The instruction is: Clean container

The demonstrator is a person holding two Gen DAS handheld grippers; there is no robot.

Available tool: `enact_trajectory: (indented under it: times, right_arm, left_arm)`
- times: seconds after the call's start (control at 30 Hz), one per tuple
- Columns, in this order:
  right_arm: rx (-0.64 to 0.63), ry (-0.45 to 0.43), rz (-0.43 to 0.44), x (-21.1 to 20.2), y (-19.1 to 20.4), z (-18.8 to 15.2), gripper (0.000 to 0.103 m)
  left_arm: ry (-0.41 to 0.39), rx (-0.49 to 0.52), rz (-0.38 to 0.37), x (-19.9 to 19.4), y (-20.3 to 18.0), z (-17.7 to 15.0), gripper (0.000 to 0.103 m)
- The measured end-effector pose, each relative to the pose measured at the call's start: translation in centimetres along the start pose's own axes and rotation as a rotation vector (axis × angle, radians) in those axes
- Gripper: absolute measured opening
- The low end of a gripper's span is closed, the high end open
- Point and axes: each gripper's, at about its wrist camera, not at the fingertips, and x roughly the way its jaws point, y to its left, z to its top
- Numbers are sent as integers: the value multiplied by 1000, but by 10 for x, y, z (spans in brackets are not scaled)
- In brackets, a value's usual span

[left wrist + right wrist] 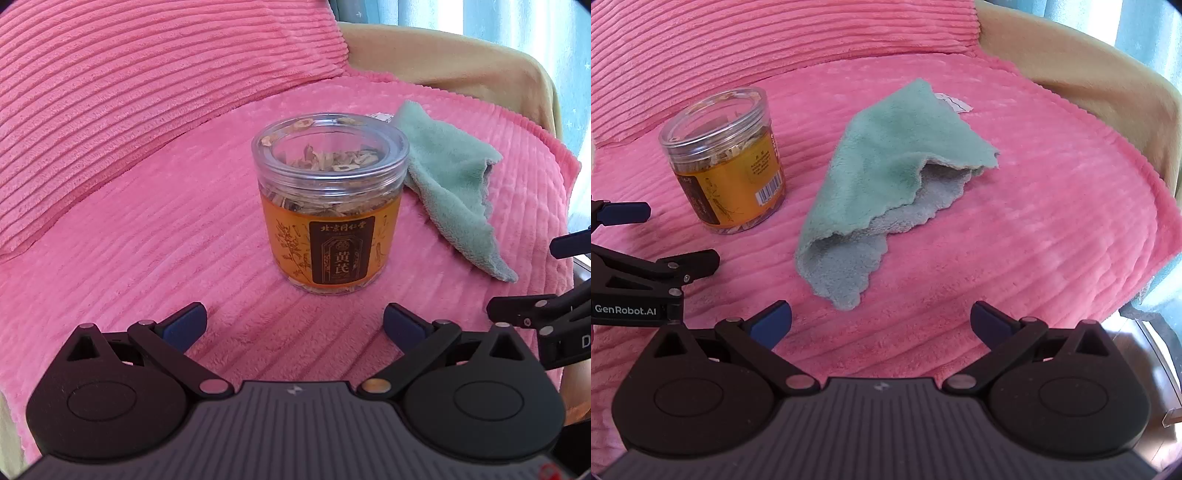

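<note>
Both wrist views look forward and down, close, sharing the clear orange-labelled plastic jar [330, 206] [724, 162]; the left faces it squarely, the right from its right.

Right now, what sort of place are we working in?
Probably a living room or bedroom at home: the jar and green cloth sit on a pink ribbed cushion of a chair or sofa, with a pale blue curtain behind.

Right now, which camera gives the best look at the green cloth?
The right wrist view: the green cloth lies whole and unobstructed ahead. In the left wrist view, the jar hides its near edge.
</note>
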Motion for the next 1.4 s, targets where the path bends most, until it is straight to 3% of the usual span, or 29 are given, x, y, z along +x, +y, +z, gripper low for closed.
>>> enact_trajectory:
  times: [1.4]
  right_arm:
    - [69, 52, 2, 15, 0, -2, 103]
  left_arm:
    - [17, -51, -39, 11, 4, -5, 103]
